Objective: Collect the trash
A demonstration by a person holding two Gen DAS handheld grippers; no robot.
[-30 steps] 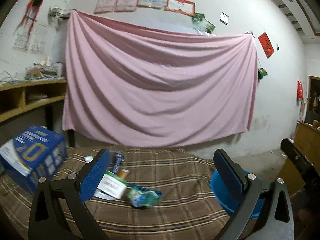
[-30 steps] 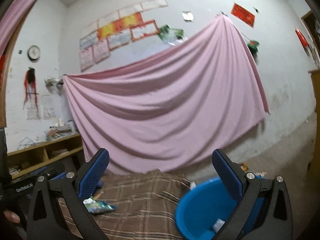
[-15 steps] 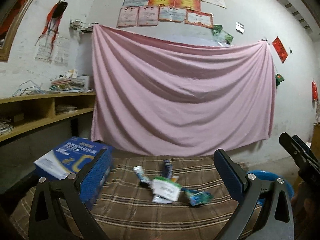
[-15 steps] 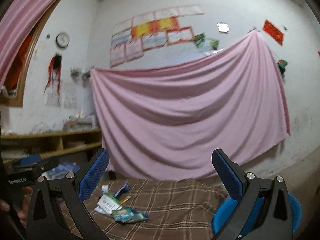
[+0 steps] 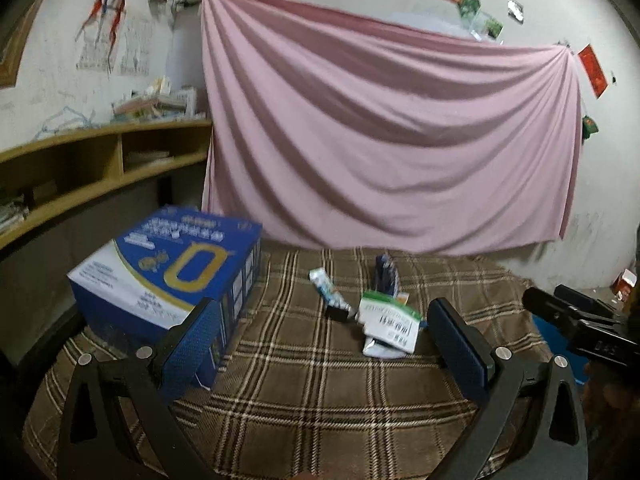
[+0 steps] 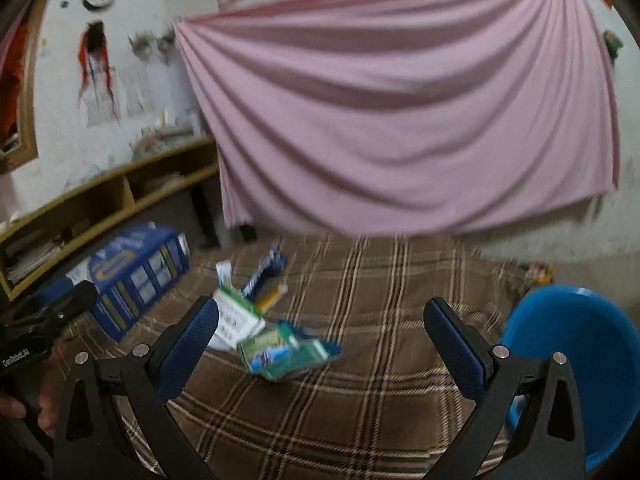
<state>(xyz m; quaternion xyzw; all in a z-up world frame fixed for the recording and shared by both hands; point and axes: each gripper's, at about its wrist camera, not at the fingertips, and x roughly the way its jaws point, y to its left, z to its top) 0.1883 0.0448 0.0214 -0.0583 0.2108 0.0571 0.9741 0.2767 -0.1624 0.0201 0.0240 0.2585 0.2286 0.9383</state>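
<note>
Trash lies in a loose pile on the brown plaid cloth [image 5: 320,400]: a white and green box [image 5: 390,320], a small tube [image 5: 328,290], a dark blue wrapper [image 5: 385,278]. The right wrist view adds a green crumpled packet [image 6: 286,354] in front of the white and green box [image 6: 236,318] and the blue wrapper [image 6: 266,268]. My left gripper [image 5: 326,354] hangs open above the cloth, short of the pile. My right gripper [image 6: 322,354] is open too, with the green packet showing between its fingers but not touched. A blue basin [image 6: 576,364] stands at the right.
A large blue carton [image 5: 168,276] sits on the cloth's left side. A wooden shelf [image 5: 100,168] runs along the left wall. A pink sheet [image 5: 380,128] hangs behind. The right gripper's body [image 5: 580,324] shows at the left view's right edge.
Both views have tilted down and moved closer to the cloth. The trash pile and blue carton now look nearer. Both grippers stay open.
</note>
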